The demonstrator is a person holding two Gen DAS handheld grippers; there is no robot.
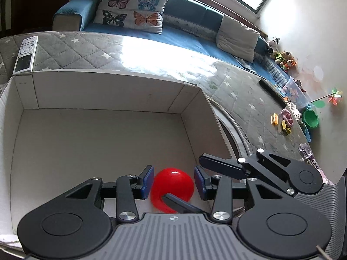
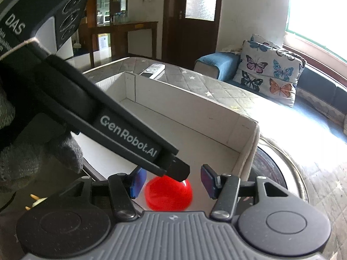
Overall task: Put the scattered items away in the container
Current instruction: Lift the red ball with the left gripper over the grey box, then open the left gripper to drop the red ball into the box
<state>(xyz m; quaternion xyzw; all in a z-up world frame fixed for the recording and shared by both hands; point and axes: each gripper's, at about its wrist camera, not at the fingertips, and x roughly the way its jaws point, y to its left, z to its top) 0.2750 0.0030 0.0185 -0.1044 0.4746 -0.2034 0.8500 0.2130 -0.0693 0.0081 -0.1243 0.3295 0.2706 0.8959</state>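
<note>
Red ball (image 1: 172,187) lies in the white box (image 1: 97,99), between left gripper (image 1: 174,183)'s spread pads, seemingly untouched; right gripper (image 2: 171,181) gapes above it, empty.

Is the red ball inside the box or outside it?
Inside: the red ball lies on the floor of the white box, between its walls.

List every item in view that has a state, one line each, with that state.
left gripper: open, jaws either side of the red ball, not clamped.
right gripper: open, above the ball.
red ball: inside the box, near its corner.
white cardboard box: open-topped, only the ball seen inside.
remote control: lying flat on the quilted cover, outside the box.
</note>
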